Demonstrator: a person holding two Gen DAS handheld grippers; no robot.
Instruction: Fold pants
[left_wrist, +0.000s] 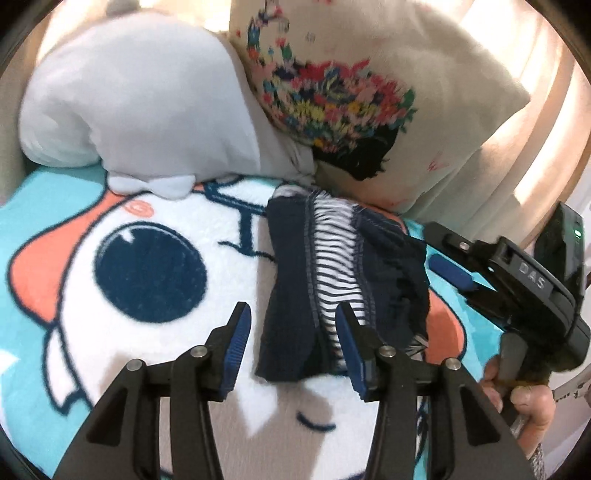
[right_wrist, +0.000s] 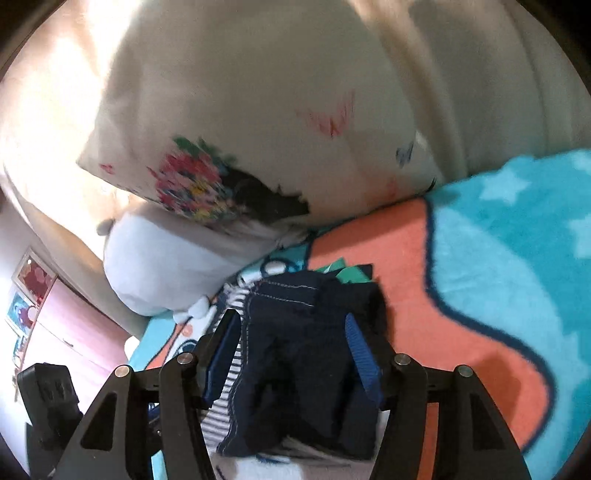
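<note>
Small dark navy pants with a navy-and-white striped lining lie folded into a narrow bundle on a cartoon blanket. My left gripper is open just above the near end of the bundle, touching nothing. The right gripper shows at the right of the left wrist view, beside the bundle's far right edge. In the right wrist view the pants lie between the open jaws of my right gripper, which hovers close over them.
A pale grey plush pillow and a cream pillow with a floral print stand behind the pants. The blanket spreads to the right. A pink cabinet stands beside the bed.
</note>
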